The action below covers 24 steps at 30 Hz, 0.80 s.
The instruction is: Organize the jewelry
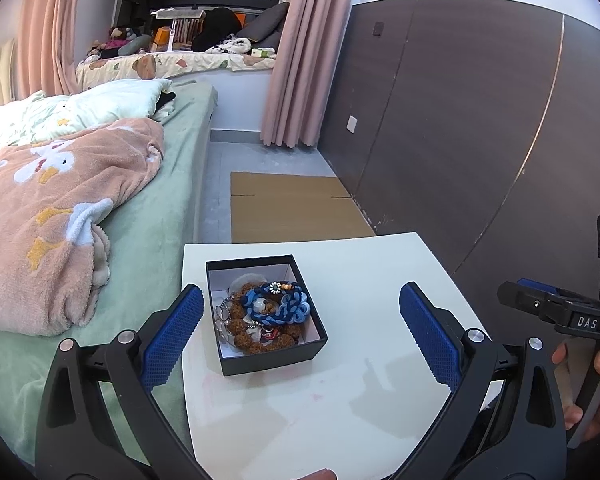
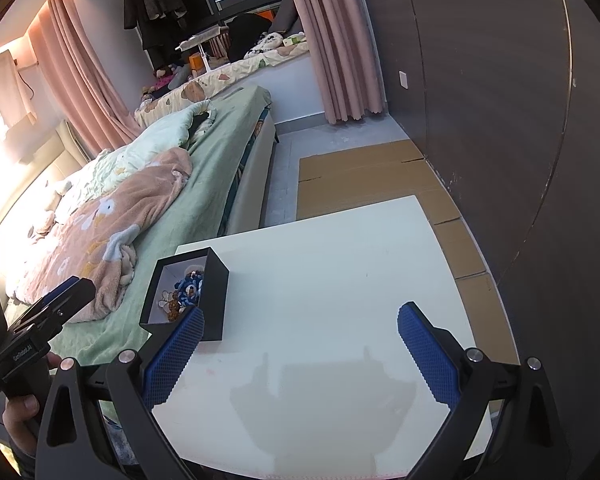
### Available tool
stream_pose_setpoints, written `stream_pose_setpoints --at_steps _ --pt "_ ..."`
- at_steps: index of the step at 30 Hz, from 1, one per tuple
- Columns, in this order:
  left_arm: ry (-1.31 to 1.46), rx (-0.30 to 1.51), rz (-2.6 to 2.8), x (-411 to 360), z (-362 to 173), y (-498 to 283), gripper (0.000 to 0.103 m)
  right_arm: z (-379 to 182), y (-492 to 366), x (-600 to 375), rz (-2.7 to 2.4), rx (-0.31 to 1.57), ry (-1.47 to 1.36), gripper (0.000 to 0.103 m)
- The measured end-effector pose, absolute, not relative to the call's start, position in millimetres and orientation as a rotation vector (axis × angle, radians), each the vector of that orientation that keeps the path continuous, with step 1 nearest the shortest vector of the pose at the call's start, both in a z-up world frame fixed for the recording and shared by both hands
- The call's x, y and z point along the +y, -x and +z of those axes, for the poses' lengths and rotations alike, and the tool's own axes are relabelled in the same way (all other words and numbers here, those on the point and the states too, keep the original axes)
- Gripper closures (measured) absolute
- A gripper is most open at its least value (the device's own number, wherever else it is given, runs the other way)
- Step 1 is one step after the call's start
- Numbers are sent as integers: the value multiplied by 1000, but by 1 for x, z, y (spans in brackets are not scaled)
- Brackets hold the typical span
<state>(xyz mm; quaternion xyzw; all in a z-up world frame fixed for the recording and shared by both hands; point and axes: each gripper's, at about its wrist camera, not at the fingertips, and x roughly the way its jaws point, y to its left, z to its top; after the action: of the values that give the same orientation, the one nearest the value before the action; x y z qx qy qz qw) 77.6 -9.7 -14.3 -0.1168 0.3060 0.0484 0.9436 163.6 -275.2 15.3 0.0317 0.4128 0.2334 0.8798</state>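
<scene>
White laminate table (image 1: pixel 340 400), one item, rectangular, set close beside the green-sheeted bed (image 1: pixel 168 216) along its 9 o'clock edge; the far edge at 12 o'clock overlooks flattened cardboard (image 1: pixel 292 208) on the floor, and the dark panelled wall (image 1: pixel 460 120) runs past at 3 o'clock. Black jewelry box (image 1: pixel 266 354), one item, open-topped, white-lined, standing near the table's far 9 o'clock corner, turned slightly askew to the table edges. Contents: a blue braided cord bracelet (image 1: pixel 290 306) with a small daisy charm, lying on top of brown beaded strands (image 1: pixel 256 338), with a silvery piece against the box's 9 o'clock wall; finer detail is too tangled to sort. Your left gripper (image 1: pixel 300 344) hangs over the near part of the table with its blue-padded fingers (image 1: pixel 172 336) spread wide, gripping nothing, the box sitting between them in that view, nearer the 9 o'clock pad. Your right gripper (image 2: pixel 300 352) is likewise spread and empty, over the table's middle; in the right wrist view the box (image 2: pixel 216 296) sits at 10 o'clock, its near corner hidden behind the 9 o'clock pad. Open room: from the box toward 3 o'clock the tabletop is bare all the way to its edge, and the near strip toward 6 o'clock is bare too. Each hand (image 1: pixel 596 392) shows at the other view's margin, wrapped round its grip.
</scene>
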Motion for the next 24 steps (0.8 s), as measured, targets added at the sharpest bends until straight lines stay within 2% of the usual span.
stream_pose_setpoints --at_steps 24 --pt "169 637 96 -31 -12 -80 5 24 -164 -277 467 862 -77 8"
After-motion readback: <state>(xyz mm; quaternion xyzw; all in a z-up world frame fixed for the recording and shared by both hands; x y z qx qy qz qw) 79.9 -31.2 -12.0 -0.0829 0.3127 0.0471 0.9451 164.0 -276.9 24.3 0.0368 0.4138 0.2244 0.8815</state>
